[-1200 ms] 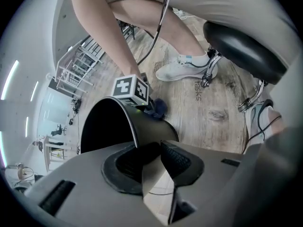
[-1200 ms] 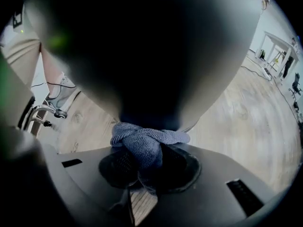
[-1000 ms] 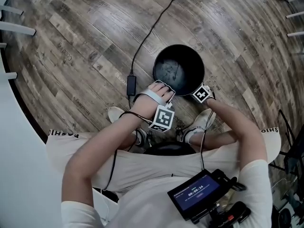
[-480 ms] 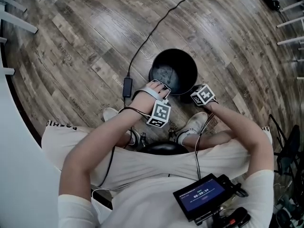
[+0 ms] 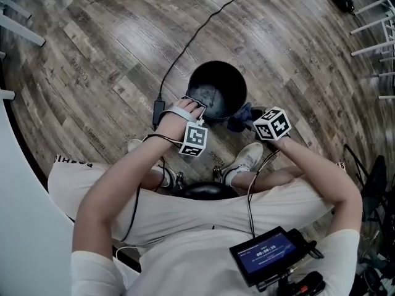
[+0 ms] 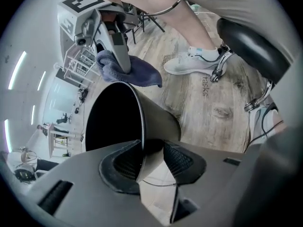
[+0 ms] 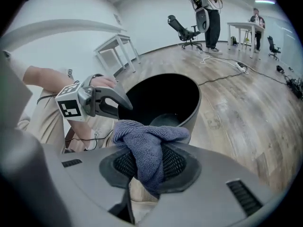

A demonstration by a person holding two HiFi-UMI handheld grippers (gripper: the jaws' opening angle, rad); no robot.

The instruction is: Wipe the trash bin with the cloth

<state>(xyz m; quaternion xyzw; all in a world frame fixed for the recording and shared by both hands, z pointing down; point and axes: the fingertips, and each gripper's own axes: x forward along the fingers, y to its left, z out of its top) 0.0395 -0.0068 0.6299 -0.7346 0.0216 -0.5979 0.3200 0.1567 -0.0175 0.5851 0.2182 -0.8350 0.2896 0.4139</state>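
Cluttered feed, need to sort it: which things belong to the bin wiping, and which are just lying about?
For the job:
trash bin
cloth

Just lying about:
power adapter
office chair
white table

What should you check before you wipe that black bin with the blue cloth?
1. Cloth held tight: the right gripper is shut on the cloth. Ok.
2. Bin held steady: the left gripper has the trash bin rim between its jaws, but they have just been opening and the pads are not pressing. Not ok.
3. Bin standing on the floor with its opening up. Ok.
4. Cloth against the bin: it hangs by the outside wall; whether it touches, cannot tell.
5. Cable on the floor lies beside the bin, apart from it. Ok.
6. Inside of the bin clean: too dark to judge. Cannot tell.
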